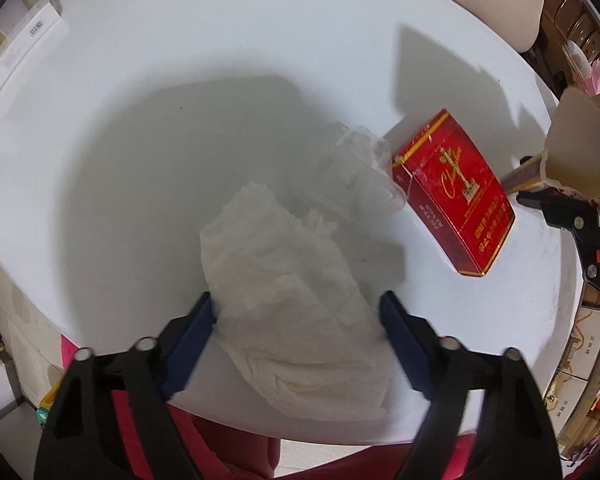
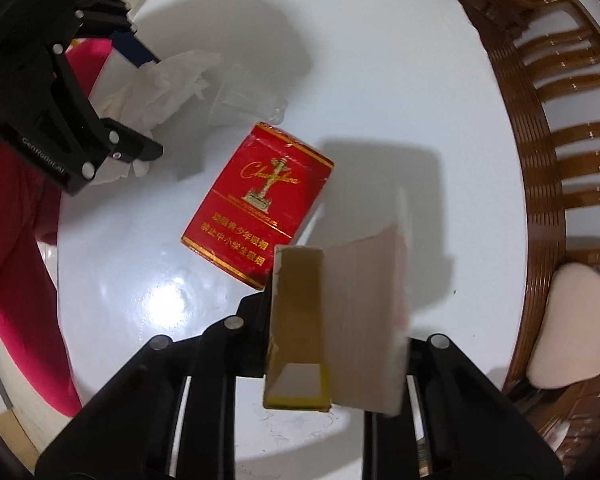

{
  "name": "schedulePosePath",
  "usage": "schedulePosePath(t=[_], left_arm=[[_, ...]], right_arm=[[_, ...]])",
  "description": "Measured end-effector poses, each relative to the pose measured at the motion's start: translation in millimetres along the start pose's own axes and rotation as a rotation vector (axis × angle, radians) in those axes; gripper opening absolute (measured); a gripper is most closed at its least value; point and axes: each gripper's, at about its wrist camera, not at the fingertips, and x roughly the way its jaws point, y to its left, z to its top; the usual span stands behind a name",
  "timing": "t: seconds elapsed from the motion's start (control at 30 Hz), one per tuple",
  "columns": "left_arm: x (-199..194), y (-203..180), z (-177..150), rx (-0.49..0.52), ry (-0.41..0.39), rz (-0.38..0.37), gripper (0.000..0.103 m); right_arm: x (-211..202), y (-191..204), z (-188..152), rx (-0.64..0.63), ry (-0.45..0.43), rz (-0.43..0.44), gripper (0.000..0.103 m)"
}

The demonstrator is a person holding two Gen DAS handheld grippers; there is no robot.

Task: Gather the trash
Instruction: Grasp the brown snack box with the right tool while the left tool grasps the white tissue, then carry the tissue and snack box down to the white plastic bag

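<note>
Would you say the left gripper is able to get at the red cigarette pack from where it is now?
Probably not yet: the left gripper straddles the crumpled tissue, and the red cigarette pack lies off to its side.

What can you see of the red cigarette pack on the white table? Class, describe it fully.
The red cigarette pack is a flat rectangular cardboard box with gold edging, a gold script name, a gold column emblem and gold Chinese characters on its face. It looks closed and lies face up, skewed, on the white round table. Crumpled clear plastic wrap lies against one end. Neither gripper touches it.
</note>
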Motion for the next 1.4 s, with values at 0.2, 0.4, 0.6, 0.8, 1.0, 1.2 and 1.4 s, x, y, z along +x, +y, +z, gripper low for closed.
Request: schedulePosePath(t=[0.2,0.4,0.6,0.8,1.0,1.2,1.4], left_arm=[[-8,15,-2,-0.033,-0.011,-0.044,0.037],[-16,20,-9,0.003,-0.076,-0.051,0.032],[-23,25,-16,0.054,-0.106,-0.091,0.027],[-48,11,-32,0.107,-0.156,-0.125,0.022],[-78,9,-61,0.195,-0.257,-0.158,0.021],[-122,26,-96,0.289,-0.341,-0.178,0.021],[-138,33,-128,0.373,-0.381,-0.172,0.021]], right_arm=[[-3,-6,-10,0.121,-0.038,-0.063,0.02],[-17,-1,-28,0.273,-0.107,-0.159,0.02],[-28,20,-41,0.526,-0.184,-0.286,0.02],[-47,56,-44,0.72,-0.224,-0.345,0.02],[-87,112,-37,0.825,-0.268,-0.42,0.02],[-117,161,-29,0.91,-0.32,-0.459,0.02],[-137,216,-10,0.914,-0.34,-0.503,0.02]])
